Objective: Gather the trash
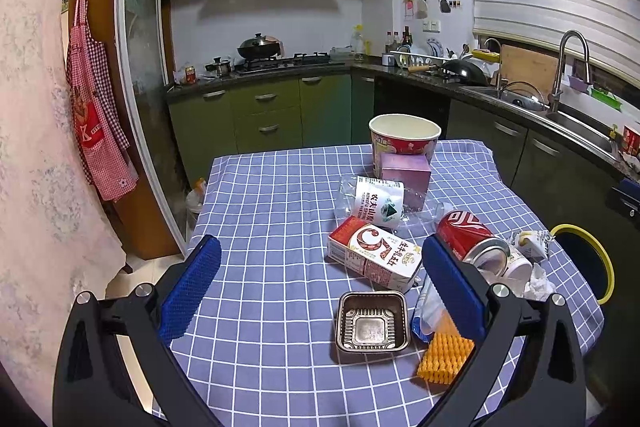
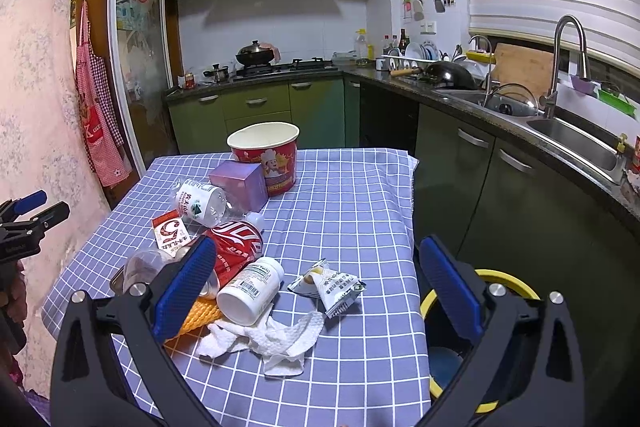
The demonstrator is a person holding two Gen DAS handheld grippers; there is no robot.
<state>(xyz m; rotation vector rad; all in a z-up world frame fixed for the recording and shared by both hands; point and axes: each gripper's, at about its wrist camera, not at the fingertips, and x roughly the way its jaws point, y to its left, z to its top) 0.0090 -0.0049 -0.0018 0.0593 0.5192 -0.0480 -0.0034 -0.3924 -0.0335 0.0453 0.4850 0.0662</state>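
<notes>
Trash lies on a table with a blue checked cloth [image 1: 260,211]: a milk carton [image 1: 376,255], a foil tray [image 1: 374,327], a red cola can [image 1: 468,237], a crushed water bottle [image 1: 376,201], a purple box [image 1: 406,171], a red paper bowl [image 1: 404,139], an orange sponge [image 1: 444,357]. The right wrist view adds a white pill bottle [image 2: 250,289], crumpled tissue [image 2: 276,341] and a snack wrapper [image 2: 332,287]. My left gripper [image 1: 320,287] is open above the carton and tray. My right gripper [image 2: 316,287] is open above the pill bottle and wrapper. Both are empty.
A yellow-rimmed bin [image 2: 492,279] stands on the floor off the table's right edge, also in the left wrist view [image 1: 592,263]. Green kitchen cabinets [image 1: 264,115], a stove and a sink counter [image 2: 560,135] lie behind. An apron [image 1: 96,115] hangs at left.
</notes>
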